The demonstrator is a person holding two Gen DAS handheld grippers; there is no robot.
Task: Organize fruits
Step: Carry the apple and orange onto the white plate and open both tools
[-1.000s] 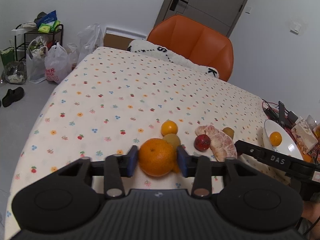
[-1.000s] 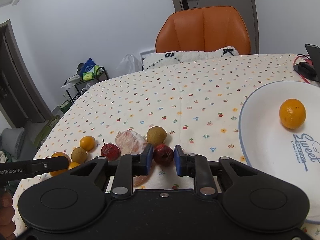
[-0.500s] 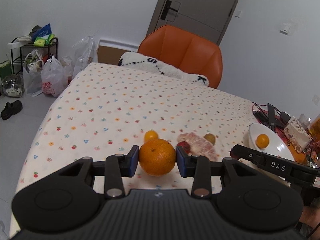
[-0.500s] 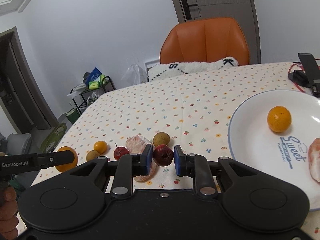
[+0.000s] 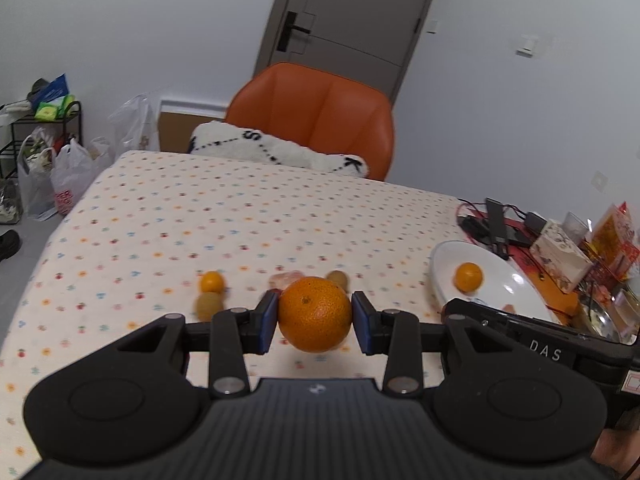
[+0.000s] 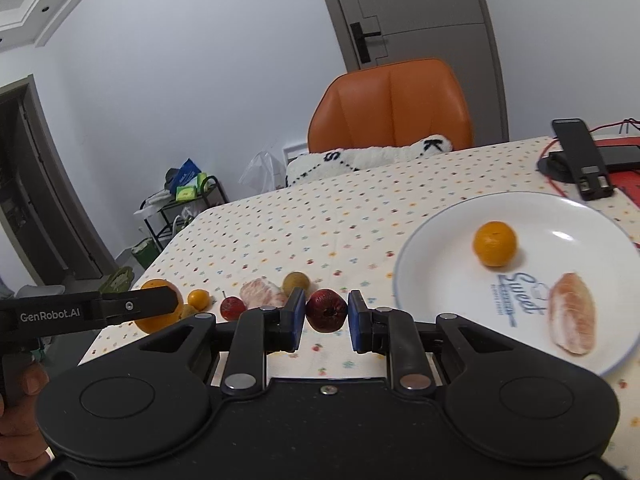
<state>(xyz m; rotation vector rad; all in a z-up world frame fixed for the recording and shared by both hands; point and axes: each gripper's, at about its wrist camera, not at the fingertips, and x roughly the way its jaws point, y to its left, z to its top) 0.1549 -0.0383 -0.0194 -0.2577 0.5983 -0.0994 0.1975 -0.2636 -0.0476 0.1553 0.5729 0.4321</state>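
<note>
Orange (image 5: 315, 314) hides red fruit behind | table fruits (image 5: 209, 305) blurred

My two wrist cams ride low behind each claw, facing orange chair (image 5: 316, 116); both catch plate (image 6: 448, 216) and fruit row.
</note>
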